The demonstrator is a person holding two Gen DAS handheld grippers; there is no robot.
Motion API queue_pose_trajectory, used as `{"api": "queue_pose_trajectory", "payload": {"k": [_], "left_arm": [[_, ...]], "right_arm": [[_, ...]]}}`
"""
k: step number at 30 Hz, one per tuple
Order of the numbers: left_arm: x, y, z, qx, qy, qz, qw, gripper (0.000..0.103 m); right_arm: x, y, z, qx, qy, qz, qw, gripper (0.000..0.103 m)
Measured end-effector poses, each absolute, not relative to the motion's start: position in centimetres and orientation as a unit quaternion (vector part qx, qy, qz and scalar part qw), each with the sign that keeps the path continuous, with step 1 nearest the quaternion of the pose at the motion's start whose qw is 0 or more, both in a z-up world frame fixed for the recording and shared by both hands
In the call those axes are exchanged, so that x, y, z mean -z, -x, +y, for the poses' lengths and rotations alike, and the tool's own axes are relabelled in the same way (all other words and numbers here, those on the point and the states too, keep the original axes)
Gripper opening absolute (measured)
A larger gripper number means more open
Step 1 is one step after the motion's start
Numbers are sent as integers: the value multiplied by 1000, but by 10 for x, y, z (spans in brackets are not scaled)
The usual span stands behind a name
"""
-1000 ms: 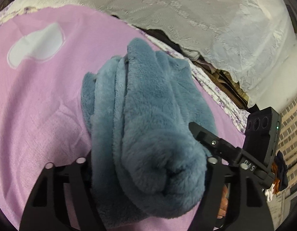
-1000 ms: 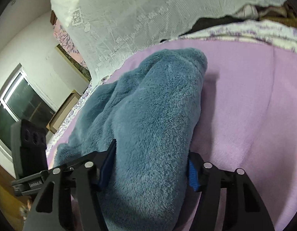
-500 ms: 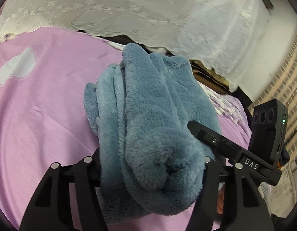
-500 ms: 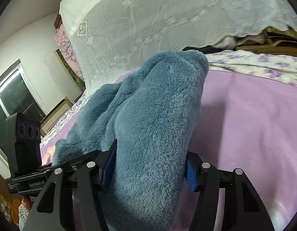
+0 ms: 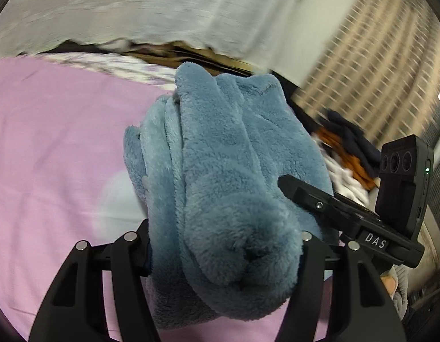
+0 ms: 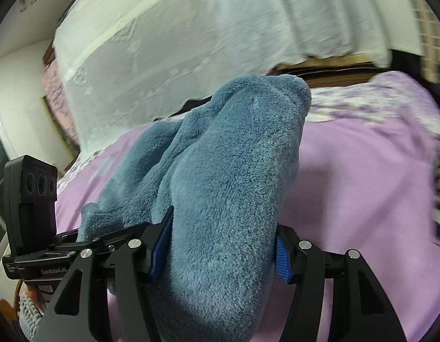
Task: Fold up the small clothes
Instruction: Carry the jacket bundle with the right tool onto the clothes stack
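Observation:
A thick blue fleece garment (image 5: 228,171), folded into a bundle, is held up over the pink bedsheet (image 5: 48,142). My left gripper (image 5: 225,245) is shut on one end of the bundle, its jaws squeezing the plush fabric. My right gripper (image 6: 220,242) is shut on the other end of the same blue fleece garment (image 6: 220,171), with the blue pads (image 6: 281,249) pressed into it. In the left wrist view the right gripper's body (image 5: 362,216) shows beside the bundle. The left gripper's body (image 6: 34,222) shows at the left of the right wrist view.
White lace fabric (image 6: 191,42) hangs behind the bed. A floral purple-and-white sheet (image 6: 362,99) borders the pink bedsheet (image 6: 362,185). A pile of dark, orange and white clothes (image 5: 348,154) lies to the right, before a tiled wall (image 5: 376,71). A window is at far left.
Both grippers have carried the blue bundle sideways across the bed towards the tiled wall and clothes pile. The white patch on the sheet has slid out of its earlier place. The grip is unchanged.

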State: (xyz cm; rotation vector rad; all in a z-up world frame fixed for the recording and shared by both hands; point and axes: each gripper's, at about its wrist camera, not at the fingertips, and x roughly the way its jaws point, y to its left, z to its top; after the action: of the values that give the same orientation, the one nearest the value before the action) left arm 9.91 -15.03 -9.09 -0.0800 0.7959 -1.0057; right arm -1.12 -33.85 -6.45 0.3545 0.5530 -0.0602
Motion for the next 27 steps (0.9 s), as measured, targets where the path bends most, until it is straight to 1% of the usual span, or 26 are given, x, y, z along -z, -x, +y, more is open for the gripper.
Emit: {"api": "queue_pose_trajectory", "payload": {"k": [5,8,14,18,23,27], "left_arm": [[74,-31,-211,530,10,350,773,60],[73,4,-245,563,-7,352,748,60],[96,57,-307,602,-45,385,698,60],[108,91,-341,612,-86,384,686,60],[121,113,-352,601,-111,392,688,60],[115,113,-340,599,-100,395,689,61]], "right_arm": [[45,100,-380,105,-174,233,951,61],[44,141,-397,144,-177,230,946,61],[63,215,-431,221,-186,251,924,61],[81,245,-453,248,-210,256,910,61],[108,266,-476,241,-285,264,889,61],[108,272,-476,222,-314,258,886,61]]}}
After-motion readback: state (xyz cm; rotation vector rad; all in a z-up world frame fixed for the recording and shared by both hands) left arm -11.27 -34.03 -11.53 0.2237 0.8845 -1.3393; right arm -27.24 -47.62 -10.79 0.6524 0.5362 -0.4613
